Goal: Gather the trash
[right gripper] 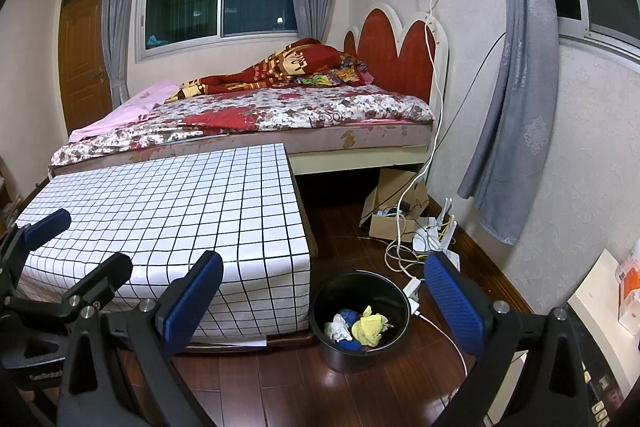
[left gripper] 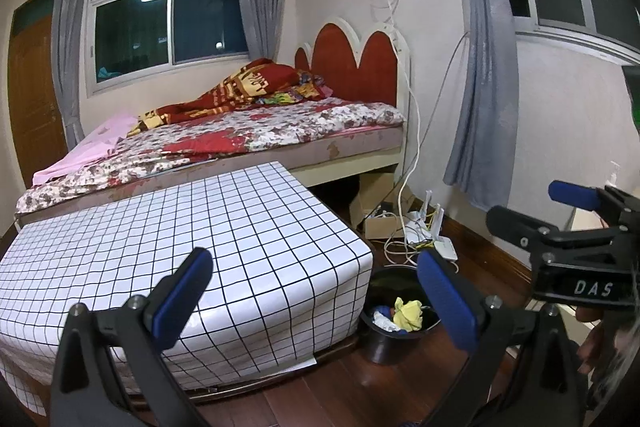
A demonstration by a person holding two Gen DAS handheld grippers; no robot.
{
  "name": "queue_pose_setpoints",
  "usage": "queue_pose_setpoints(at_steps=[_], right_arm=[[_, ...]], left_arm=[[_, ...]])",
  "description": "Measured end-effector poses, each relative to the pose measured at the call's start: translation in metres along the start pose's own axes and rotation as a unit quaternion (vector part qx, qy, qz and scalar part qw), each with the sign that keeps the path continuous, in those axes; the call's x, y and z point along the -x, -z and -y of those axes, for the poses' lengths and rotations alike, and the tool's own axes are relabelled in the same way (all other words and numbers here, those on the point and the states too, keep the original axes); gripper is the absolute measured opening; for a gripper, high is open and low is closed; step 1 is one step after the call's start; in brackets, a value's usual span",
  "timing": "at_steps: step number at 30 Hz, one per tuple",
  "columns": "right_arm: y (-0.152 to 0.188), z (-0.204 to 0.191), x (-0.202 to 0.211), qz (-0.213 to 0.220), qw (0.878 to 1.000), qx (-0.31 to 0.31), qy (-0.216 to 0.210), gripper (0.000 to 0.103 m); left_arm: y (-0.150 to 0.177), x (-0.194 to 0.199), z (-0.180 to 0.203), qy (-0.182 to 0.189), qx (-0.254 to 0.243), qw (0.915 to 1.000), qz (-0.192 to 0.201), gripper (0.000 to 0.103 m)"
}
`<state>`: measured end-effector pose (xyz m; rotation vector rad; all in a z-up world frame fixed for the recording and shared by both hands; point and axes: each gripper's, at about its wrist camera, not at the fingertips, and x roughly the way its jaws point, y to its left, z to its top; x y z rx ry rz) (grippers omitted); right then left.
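Both grippers empty, fingers spread wide: left gripper (left gripper: 316,291), right gripper (right gripper: 324,295), held above the floor. Trash sits in the black bin (right gripper: 360,323) on the wood floor, just beside the grid-cloth table (right gripper: 168,211): yellow wad (right gripper: 370,327), white wad (right gripper: 339,331), blue piece (right gripper: 349,315). Table top looks bare, so the job is probably near done. Risks: a low sweep could knock the bin over, or snag the white cables (right gripper: 404,255) near it.
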<state>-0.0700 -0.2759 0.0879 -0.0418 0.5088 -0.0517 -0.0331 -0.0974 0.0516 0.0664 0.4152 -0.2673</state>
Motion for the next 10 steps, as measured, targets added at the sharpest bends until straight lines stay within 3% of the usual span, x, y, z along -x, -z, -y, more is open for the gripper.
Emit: queue_pose_setpoints(at_steps=[10], right_arm=[[0.0027,0.0005,-0.0008,-0.002,1.000,0.003,-0.002,0.102]], left_arm=[[-0.0022,0.0001,-0.0016,0.014,-0.009,0.9998,-0.004,0.102]])
